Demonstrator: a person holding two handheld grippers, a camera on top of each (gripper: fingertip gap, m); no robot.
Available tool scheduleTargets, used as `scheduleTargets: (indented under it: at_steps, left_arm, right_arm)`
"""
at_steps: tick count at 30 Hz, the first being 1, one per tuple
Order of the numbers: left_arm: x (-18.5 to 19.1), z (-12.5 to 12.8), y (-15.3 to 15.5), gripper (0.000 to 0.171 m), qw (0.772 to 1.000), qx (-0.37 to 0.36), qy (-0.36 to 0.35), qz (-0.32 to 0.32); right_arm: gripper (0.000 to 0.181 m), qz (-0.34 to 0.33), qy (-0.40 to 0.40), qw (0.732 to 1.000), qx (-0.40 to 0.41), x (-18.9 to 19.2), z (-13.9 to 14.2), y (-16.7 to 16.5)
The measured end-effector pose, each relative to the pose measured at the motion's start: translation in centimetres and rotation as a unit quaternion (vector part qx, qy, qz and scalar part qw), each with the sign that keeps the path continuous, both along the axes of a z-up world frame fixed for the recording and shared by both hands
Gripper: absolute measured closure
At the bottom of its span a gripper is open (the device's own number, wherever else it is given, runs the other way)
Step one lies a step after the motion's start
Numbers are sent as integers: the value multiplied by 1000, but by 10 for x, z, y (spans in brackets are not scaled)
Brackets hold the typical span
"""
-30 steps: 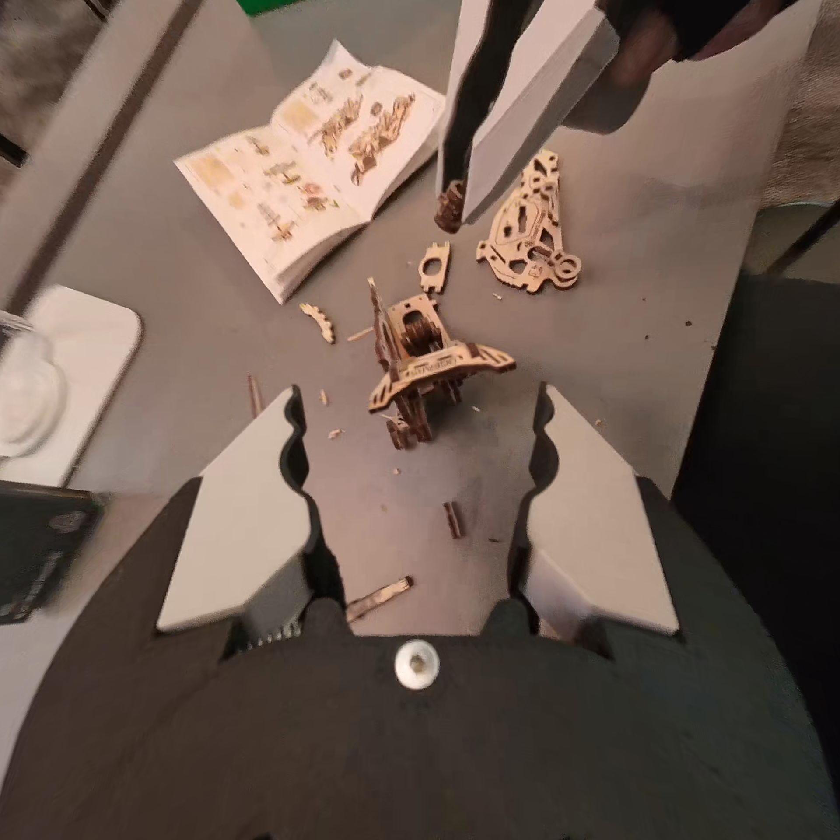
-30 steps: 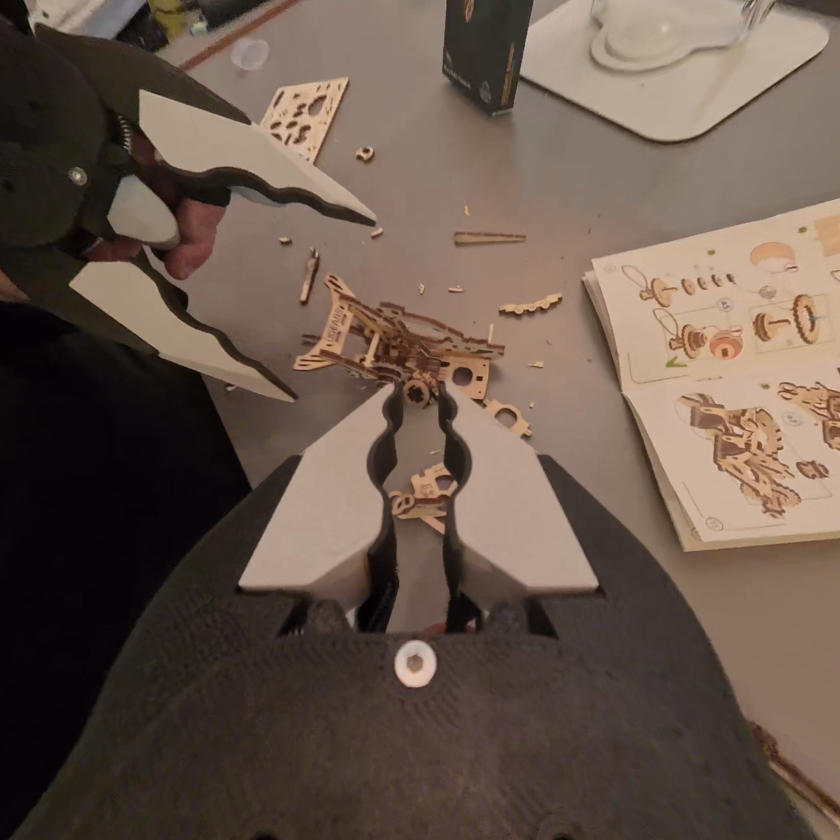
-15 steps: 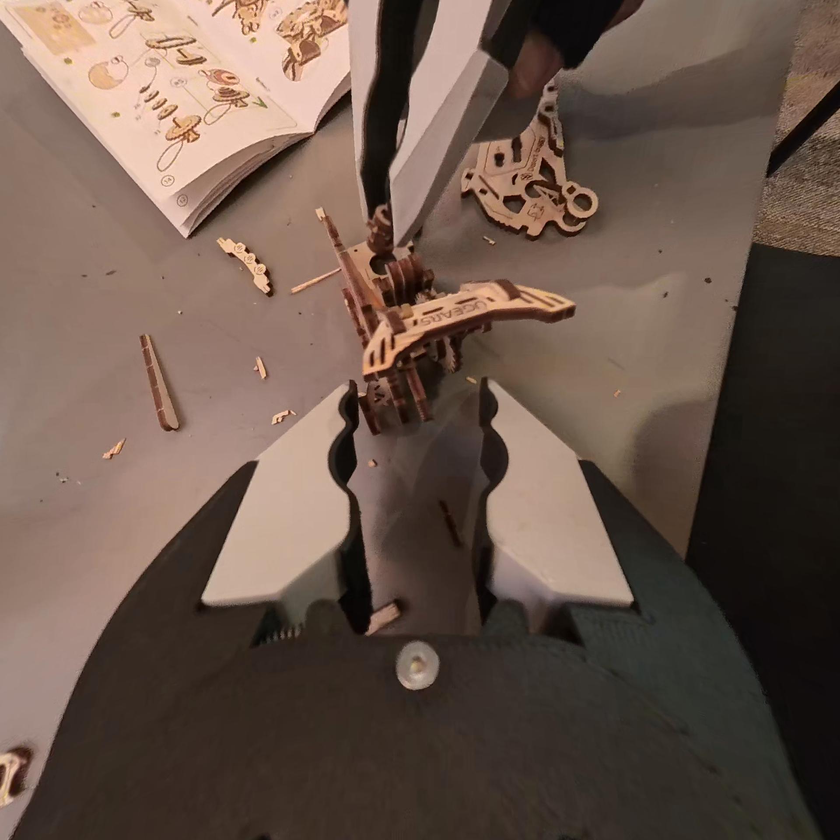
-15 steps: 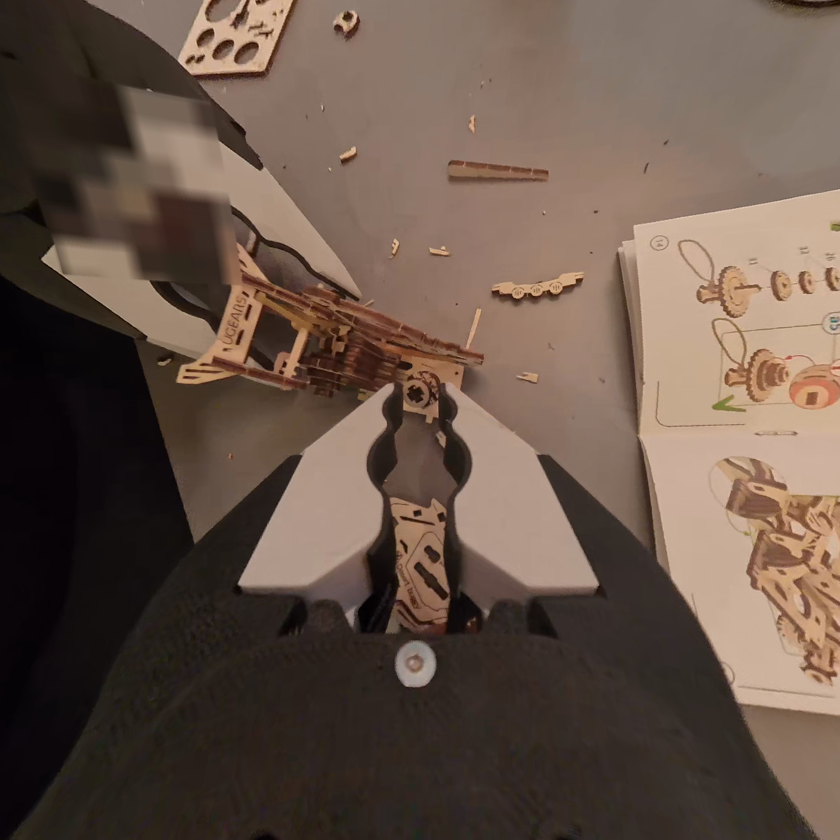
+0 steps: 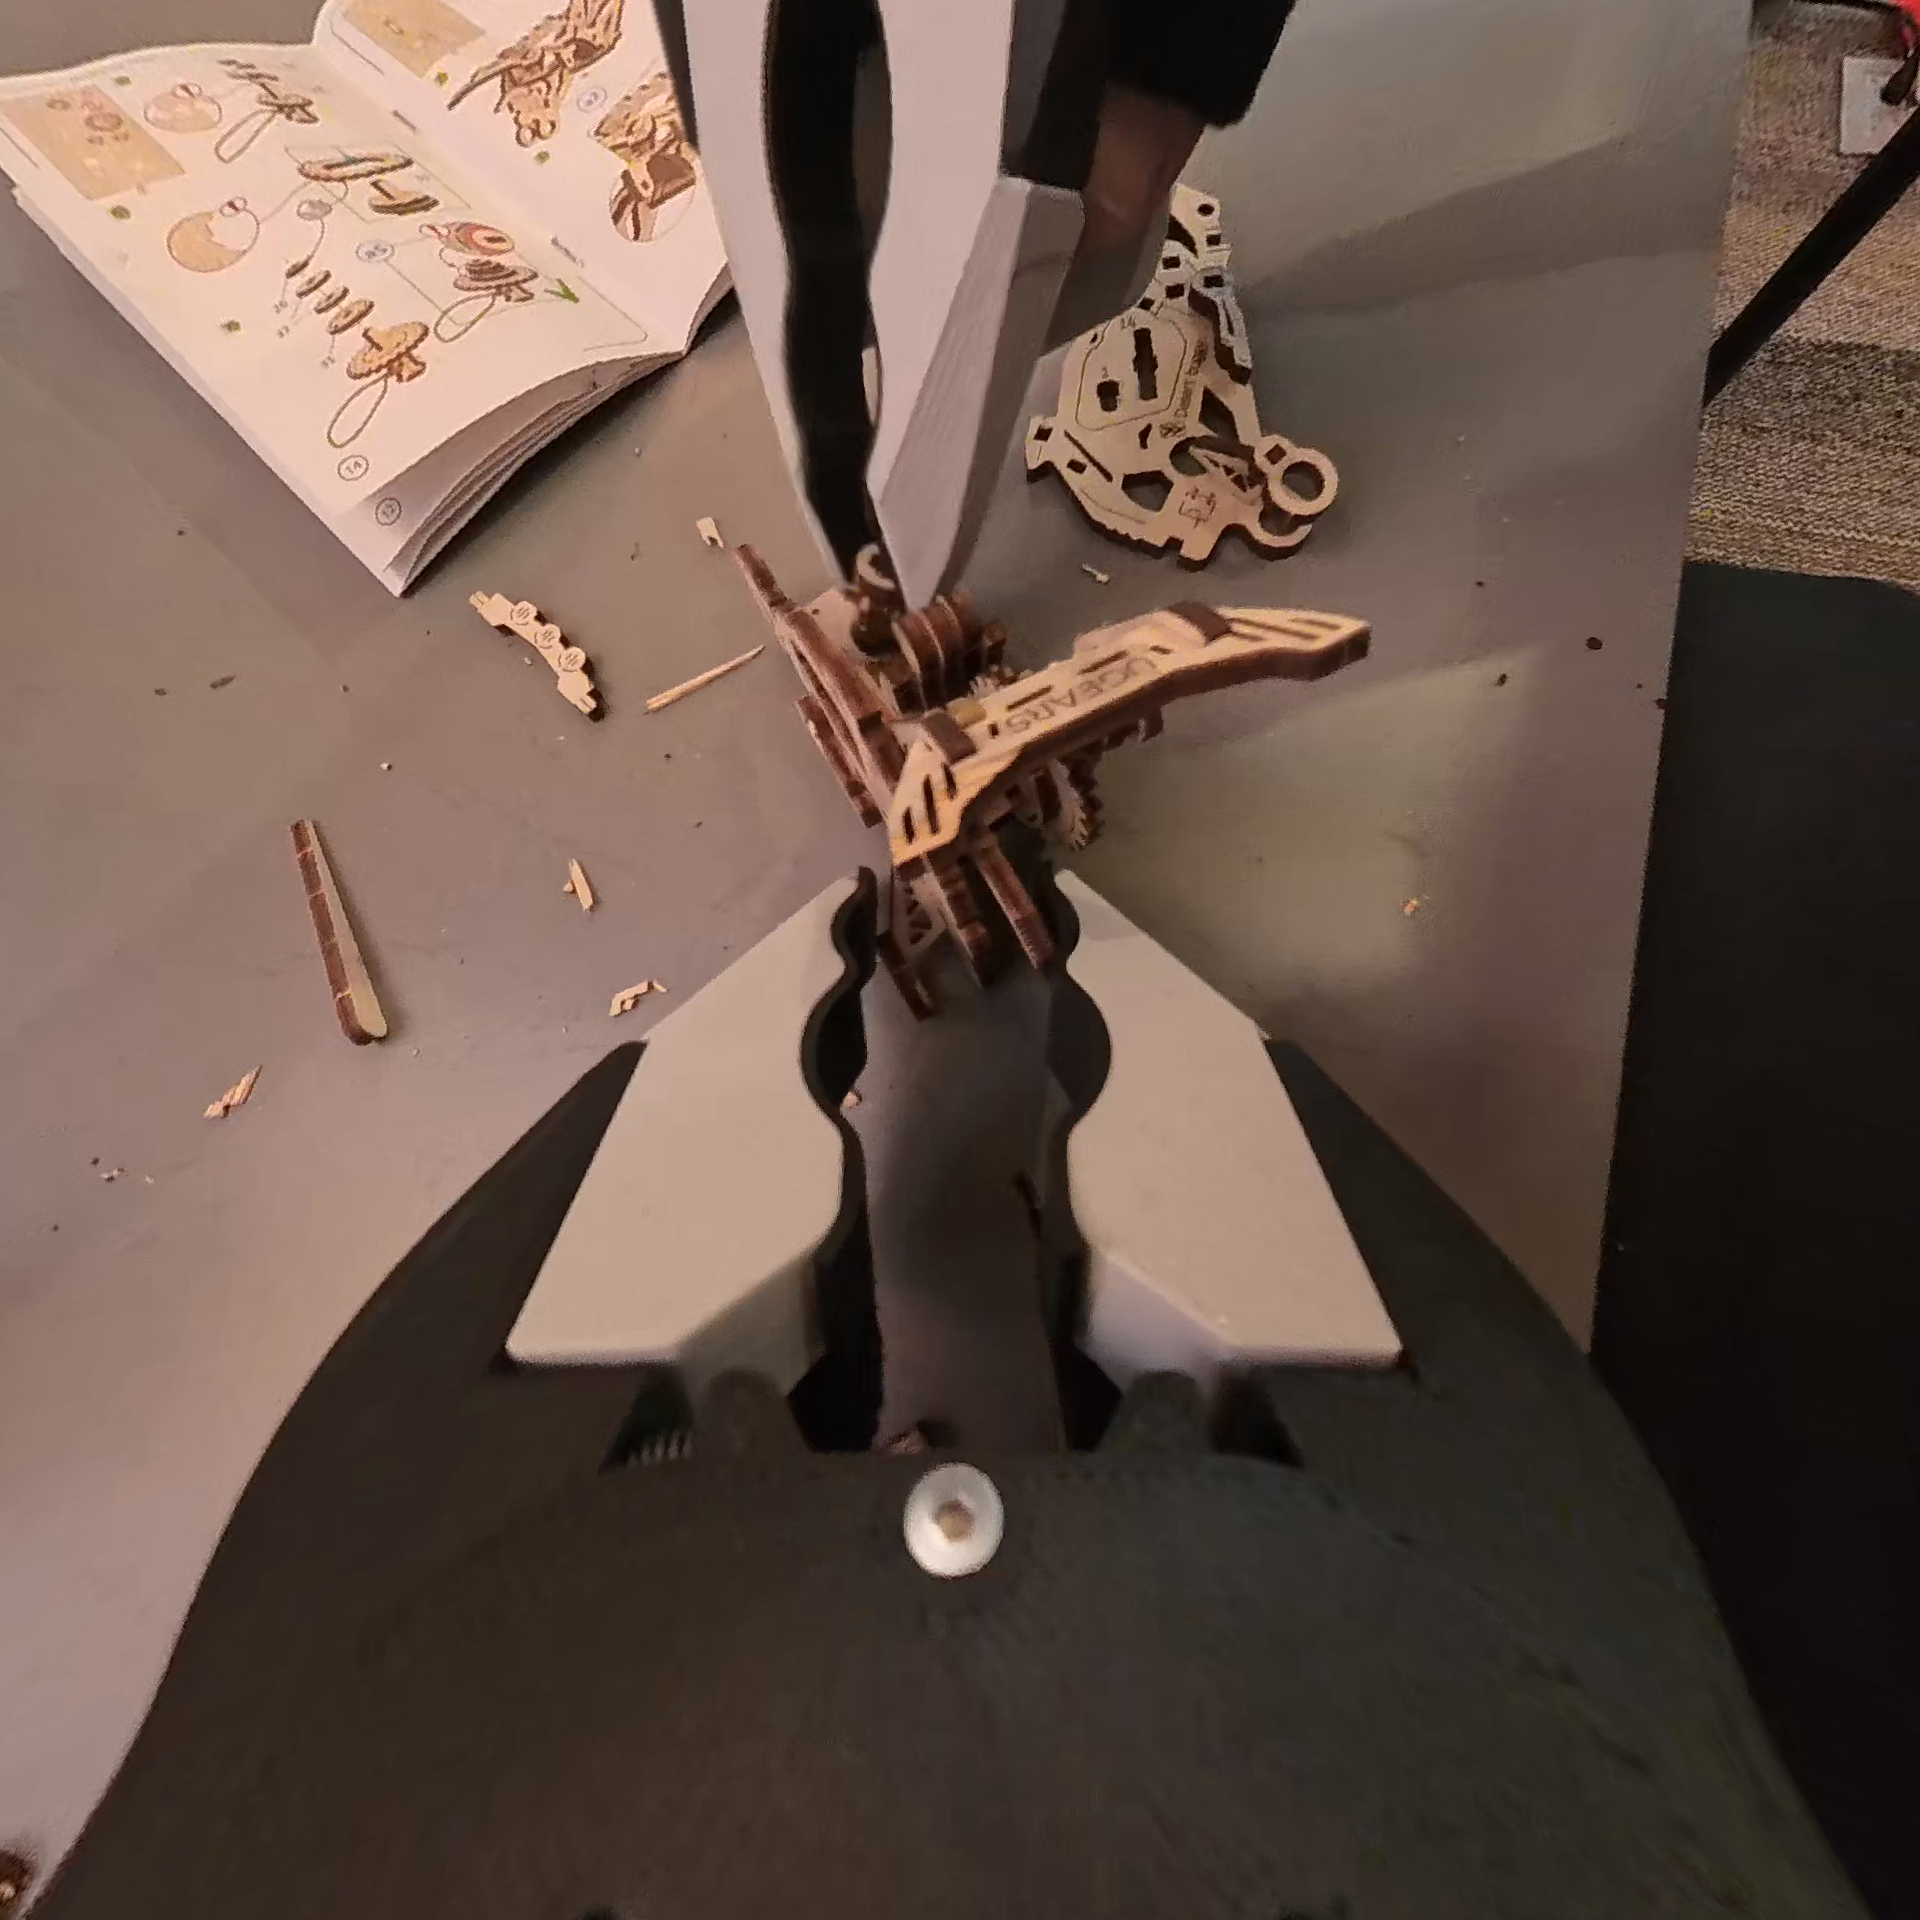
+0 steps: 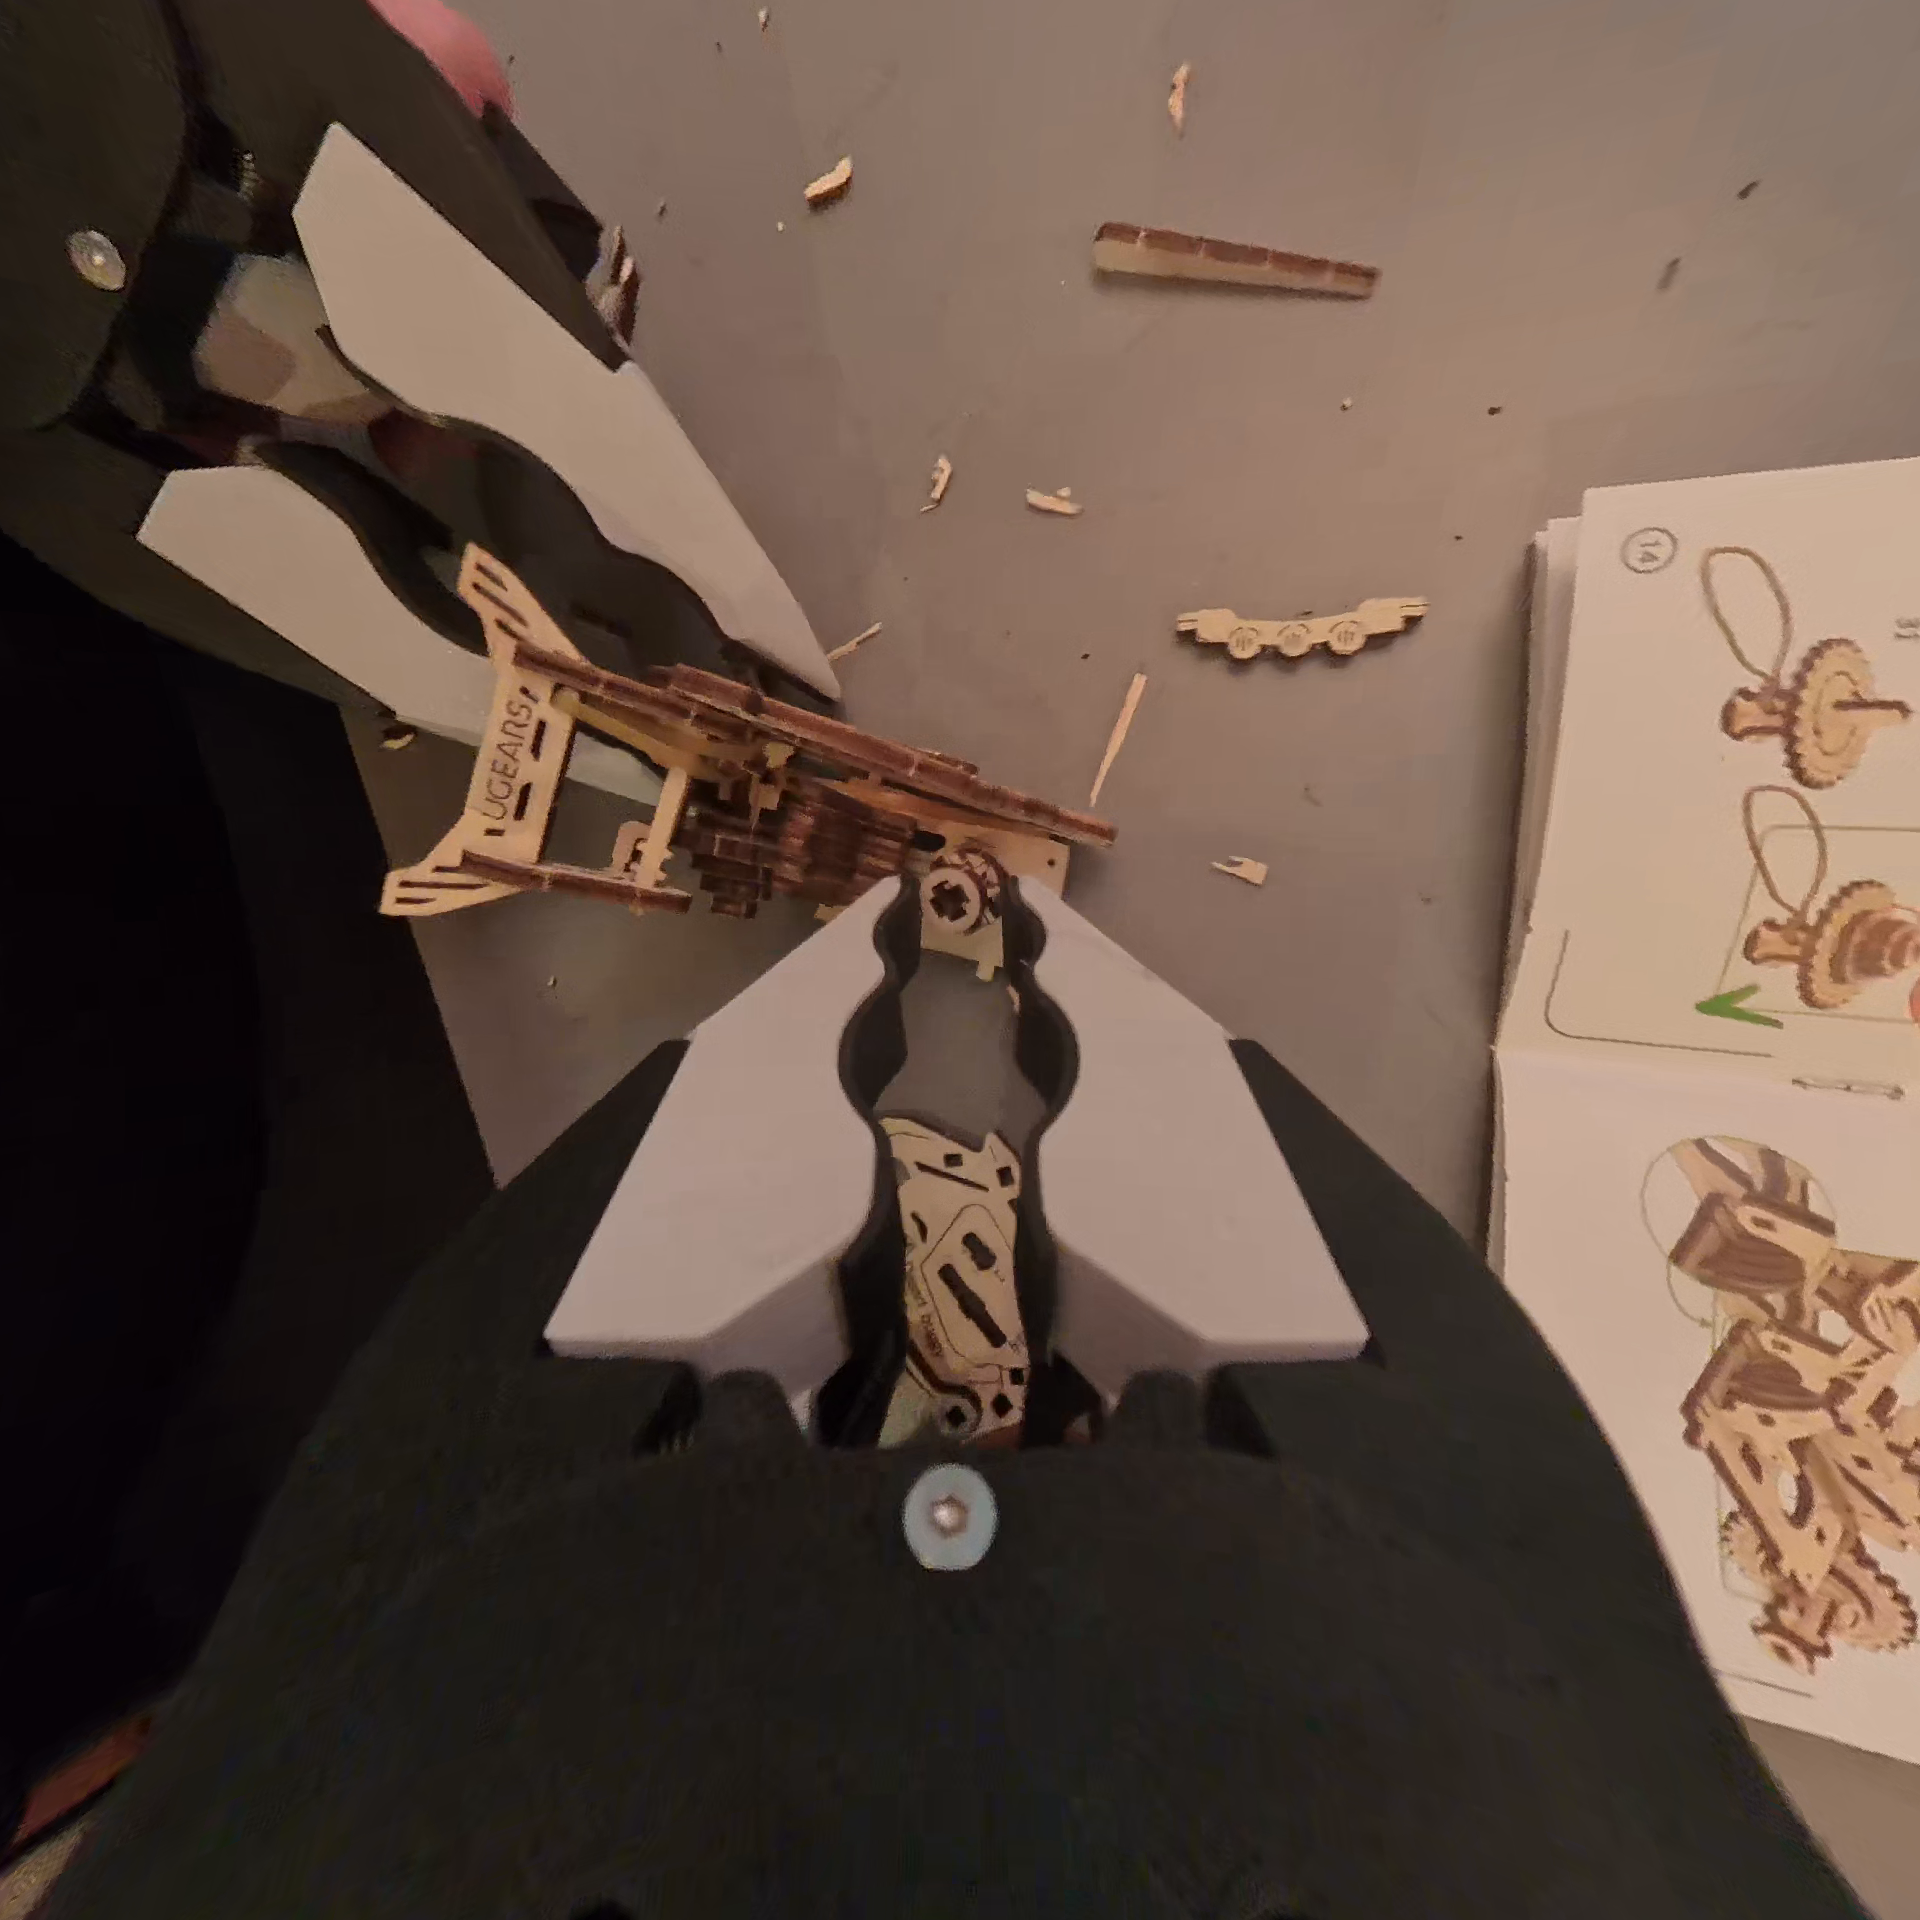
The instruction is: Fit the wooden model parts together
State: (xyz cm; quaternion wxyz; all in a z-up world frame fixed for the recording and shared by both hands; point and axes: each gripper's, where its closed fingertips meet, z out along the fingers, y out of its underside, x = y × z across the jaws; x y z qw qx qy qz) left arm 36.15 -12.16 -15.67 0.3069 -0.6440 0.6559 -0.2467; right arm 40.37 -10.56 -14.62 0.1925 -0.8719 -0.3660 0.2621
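Right gripper [image 6: 961, 899] is nearly closed, and we read it as pinching a small round dark-wood gear hub with a cross-shaped bore [image 6: 958, 891] at its fingertips, held against the end plate of the pale laser-cut plywood model frame with stacked dark gears [image 6: 727, 805]. Left gripper [image 5: 961, 914] is closed partway onto the near end of that frame, both inner faces touching the wood, so we judge it to be bracing the frame just above the grey table [image 5: 1351, 935]. Risk: if the hub meets its hole tilted, pushing harder could snap the thin end plate or twist the frame out of the left grip; the narrow hold at one end gives little resistance to turning. Risk: the hub is gripped only at the very tips and could pop sideways and land among the scattered wood offcuts [image 6: 1044, 502]. A flat cut-out plywood side panel [image 5: 1174, 416] lies beyond, the open paper instruction booklet [image 5: 343, 270] well apart. Containers: none appear in either view, so nothing to log there.
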Motion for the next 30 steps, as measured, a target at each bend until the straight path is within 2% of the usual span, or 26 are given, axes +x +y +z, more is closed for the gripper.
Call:
scheduleTargets:
  at_steps: [16, 22, 25, 30]
  left_arm:
    - [2, 1, -1, 149, 1000, 2, -6, -7]
    - [2, 1, -1, 149, 1000, 1, -6, -8]
    - [2, 1, -1, 148, 1000, 2, -6, -9]
    - [1, 1, -1, 149, 1000, 2, -6, -8]
  right_arm:
    - [168, 112, -84, 987, -75, 3, -5, -4]
    - [153, 103, -83, 989, -59, 4, -2, 0]
    - [153, 101, -74, 991, -50, 5, 1, -2]
    - [175, 92, -54, 994, -21, 5, 3, 1]
